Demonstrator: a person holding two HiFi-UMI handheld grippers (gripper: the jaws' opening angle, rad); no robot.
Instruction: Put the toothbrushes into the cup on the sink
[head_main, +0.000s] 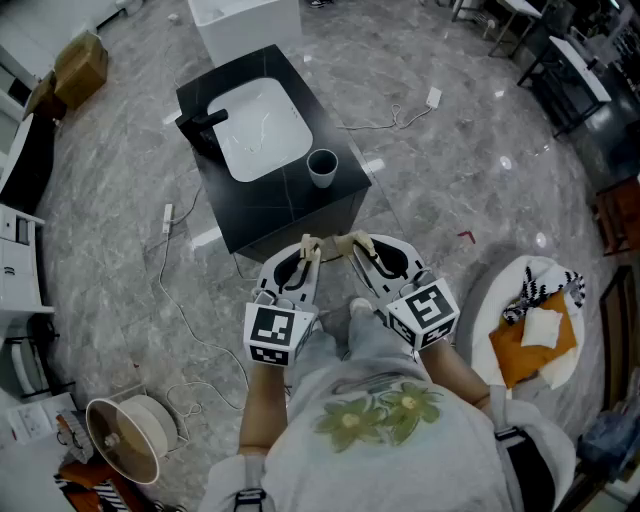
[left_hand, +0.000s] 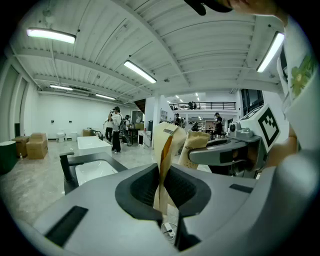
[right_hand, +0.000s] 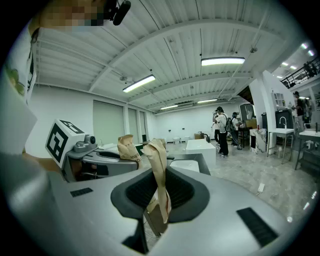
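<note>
I hold both grippers side by side near my body, in front of a black sink unit (head_main: 275, 205) with a white basin (head_main: 262, 130). A grey cup (head_main: 322, 167) stands on its near right corner. My left gripper (head_main: 307, 246) is shut on a toothbrush in a brown paper wrapper (left_hand: 165, 147), which stands upright between the jaws. My right gripper (head_main: 352, 243) is shut on a second paper-wrapped toothbrush (right_hand: 157, 172). The two wrapper tops nearly touch. Each gripper view shows the other gripper, namely the right one (left_hand: 232, 150) and the left one (right_hand: 95, 155).
A black faucet (head_main: 200, 125) stands at the basin's left. Cables (head_main: 175, 290) trail over the marble floor left of the unit. A fan (head_main: 125, 435) sits at lower left, a white basket with orange cloth (head_main: 535, 325) at right. People (left_hand: 116, 127) stand far behind the sink.
</note>
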